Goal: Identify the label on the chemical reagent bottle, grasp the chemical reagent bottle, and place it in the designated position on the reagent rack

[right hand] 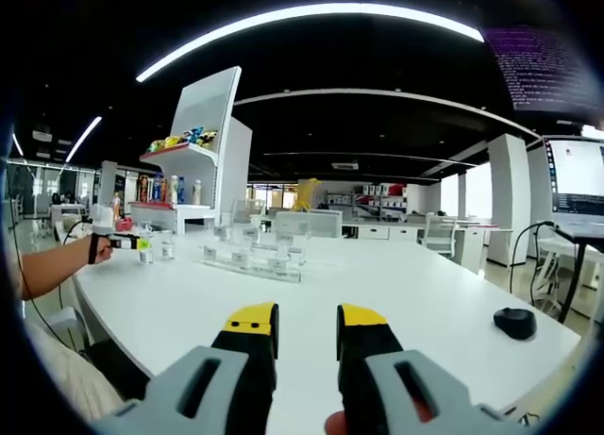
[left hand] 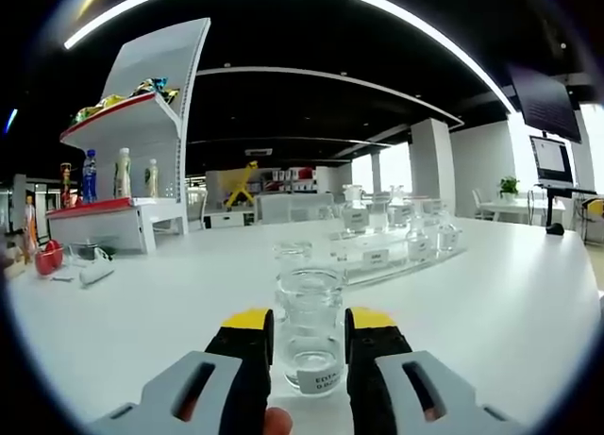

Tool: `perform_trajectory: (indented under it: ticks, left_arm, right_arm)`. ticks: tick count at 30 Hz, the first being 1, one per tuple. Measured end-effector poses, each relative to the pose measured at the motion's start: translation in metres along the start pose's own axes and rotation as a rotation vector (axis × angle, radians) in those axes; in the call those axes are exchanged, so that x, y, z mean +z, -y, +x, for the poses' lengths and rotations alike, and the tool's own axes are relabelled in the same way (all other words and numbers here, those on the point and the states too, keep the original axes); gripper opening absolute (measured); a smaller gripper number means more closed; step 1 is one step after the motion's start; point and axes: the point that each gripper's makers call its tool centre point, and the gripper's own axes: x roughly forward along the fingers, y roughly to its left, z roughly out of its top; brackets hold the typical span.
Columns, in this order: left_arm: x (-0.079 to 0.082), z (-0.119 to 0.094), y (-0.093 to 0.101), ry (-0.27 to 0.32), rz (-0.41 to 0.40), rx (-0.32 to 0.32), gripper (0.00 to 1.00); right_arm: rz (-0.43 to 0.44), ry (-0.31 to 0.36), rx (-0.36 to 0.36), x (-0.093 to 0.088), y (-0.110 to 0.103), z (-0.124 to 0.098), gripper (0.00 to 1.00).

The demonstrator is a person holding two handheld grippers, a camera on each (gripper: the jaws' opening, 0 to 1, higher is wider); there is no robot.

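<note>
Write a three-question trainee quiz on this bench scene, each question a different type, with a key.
1. True or false: the left tongs have a clear labelled reagent bottle between their jaws.
2. Multiple choice: what lies on the white table to the right of the right tongs? A) a black computer mouse B) a red cup C) a book
3. Fill in: beyond the held bottle, the clear reagent rack carries more ____ bottles.

Key
1. True; the jaws stand on either side of it.
2. A, the black computer mouse.
3. Clear; they stand on the rack behind white labels.
</note>
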Motion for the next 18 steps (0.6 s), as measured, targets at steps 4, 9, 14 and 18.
perform_trajectory:
  ticks: [4,9,14,18]
  left_arm:
    - [0.0006,0.0005,0.0006,0.002,0.005,-0.001,0.28]
    - [0.0026,0.0008,0.0016,0.008,0.007,-0.005,0.26]
    - [0.0012,0.0019,0.0015,0.006,0.009,-0.010,0.26]
    - [0.0012,0.0022,0.0017,0.012,0.005,-0.009,0.26]
  right_arm:
    - [0.000,-0.001,0.001,-0.0006,-0.0004,0.0005,0.24]
    - [0.000,-0.001,-0.001,-0.0003,0.0004,0.0004,0.24]
    - [0.000,-0.001,-0.003,-0.0005,0.0018,0.0003,0.24]
    - [0.000,-0.001,-0.005,-0.0007,0.0028,0.0002,0.24]
